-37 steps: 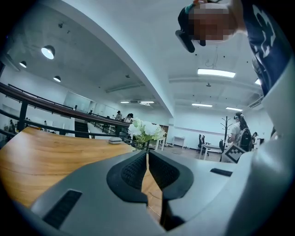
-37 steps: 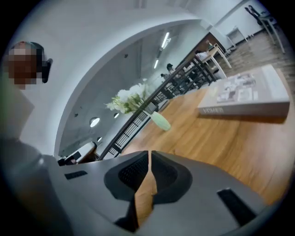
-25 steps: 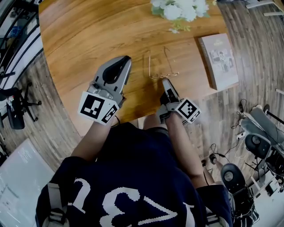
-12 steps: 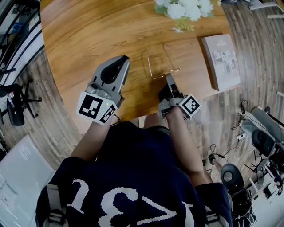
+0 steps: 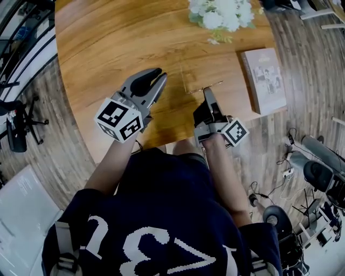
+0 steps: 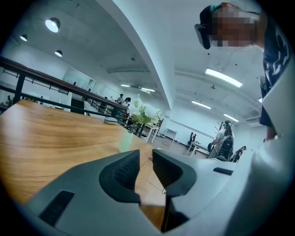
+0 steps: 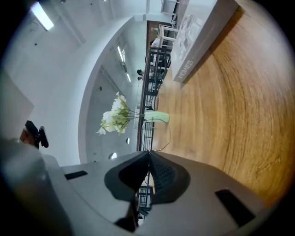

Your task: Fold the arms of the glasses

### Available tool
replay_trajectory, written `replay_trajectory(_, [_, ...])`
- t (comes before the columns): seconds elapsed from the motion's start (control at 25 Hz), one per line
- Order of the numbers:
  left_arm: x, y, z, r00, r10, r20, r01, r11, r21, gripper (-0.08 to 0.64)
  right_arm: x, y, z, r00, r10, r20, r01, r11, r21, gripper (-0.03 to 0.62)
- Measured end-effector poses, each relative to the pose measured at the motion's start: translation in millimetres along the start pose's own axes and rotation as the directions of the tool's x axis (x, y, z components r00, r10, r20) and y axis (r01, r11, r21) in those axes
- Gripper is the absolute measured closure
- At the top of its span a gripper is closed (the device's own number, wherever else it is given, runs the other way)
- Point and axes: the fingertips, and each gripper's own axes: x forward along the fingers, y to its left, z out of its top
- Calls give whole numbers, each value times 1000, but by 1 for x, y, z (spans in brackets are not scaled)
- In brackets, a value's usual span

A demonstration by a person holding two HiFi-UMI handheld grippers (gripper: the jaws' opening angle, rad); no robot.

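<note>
Glasses (image 5: pixel 213 84) of thin wire are caught at one point by the right claw, out over the front part of the tabletop (image 5: pixel 102 48). The frame is so fine that from above only a few faint lines of it show.

Far left, off the tabletop, a dark stand (image 5: pixel 16 126) is on the plank floor. Next comes the left claw (image 5: pixel 160 77), carried low over the wood with its marker cube toward the person. Its two jaws are parting, with a narrow gap between the ribbed pads, and nothing is pinched there. Through that gap its own camera sees bare wood and a hair-thin wire beyond, apart from the pads. This claw is near the glasses, on their left, and not touching them.

To its right, the right claw (image 5: pixel 206 90) points away from the person, rolled onto its side. Its jaws are pressed together on the wire frame: in the right gripper view the wire curves out from the very tip where the pads meet. Beyond it, toward the far edge, is a pale green vase (image 7: pixel 156 116) of white flowers (image 5: pixel 221 13). Furthest right on the tabletop lies a book (image 5: pixel 263 80), flat and cover up, well apart from both claws.
</note>
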Motion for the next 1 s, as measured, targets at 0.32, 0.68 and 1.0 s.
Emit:
replay_trajectory(0.32, [22, -16, -24, 987, -132, -96, 110, 973, -203, 428, -1, 59, -3, 992, 118, -45, -120, 992, -48, 565])
replay_trajectory(0.68, [25, -24, -33, 972, -227, -67, 189, 915, -357, 492, -5, 74, -14, 986, 143, -81, -148, 987, -62, 565])
replay_trajectory(1.0, [32, -35, -32, 945, -322, -60, 267, 864, -427, 522, -7, 74, -18, 985, 141, -103, -148, 987, -62, 565])
